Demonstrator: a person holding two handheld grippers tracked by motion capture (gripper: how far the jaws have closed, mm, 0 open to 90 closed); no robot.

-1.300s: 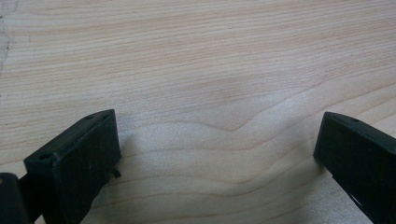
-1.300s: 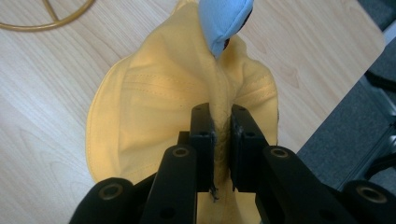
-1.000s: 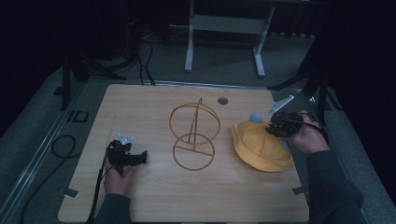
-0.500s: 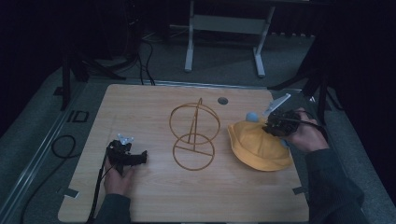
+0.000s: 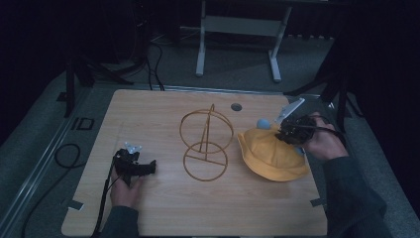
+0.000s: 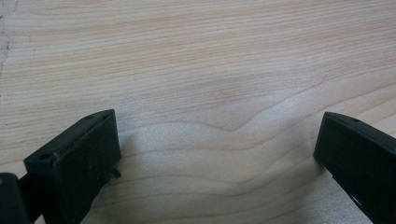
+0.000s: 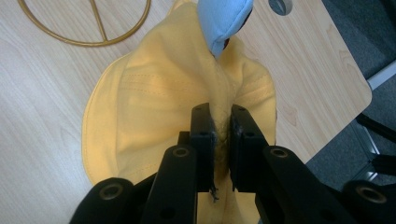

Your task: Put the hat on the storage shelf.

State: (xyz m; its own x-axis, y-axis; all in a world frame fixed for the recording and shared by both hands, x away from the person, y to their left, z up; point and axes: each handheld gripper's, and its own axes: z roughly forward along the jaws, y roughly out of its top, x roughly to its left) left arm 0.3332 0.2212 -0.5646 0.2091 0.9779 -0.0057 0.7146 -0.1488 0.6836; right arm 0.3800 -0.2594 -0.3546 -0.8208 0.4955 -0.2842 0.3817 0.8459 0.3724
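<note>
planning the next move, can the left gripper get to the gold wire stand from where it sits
Probably yes: the left gripper rests open on bare table, and nothing lies between it and the gold wire stand.

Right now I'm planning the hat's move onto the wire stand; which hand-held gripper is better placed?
Right. The right hand-held gripper already pinches the yellow hat beside the wire stand; the left hand-held gripper lies open on the table.

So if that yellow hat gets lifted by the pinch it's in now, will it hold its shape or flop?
Probably flop. The yellow hat is soft cloth: it bunches into a ridge where the right hand-held gripper pinches it, so the brim would likely sag. It looks light, and should neither roll nor slip easily. The pale blue part at its top may dangle.
</note>
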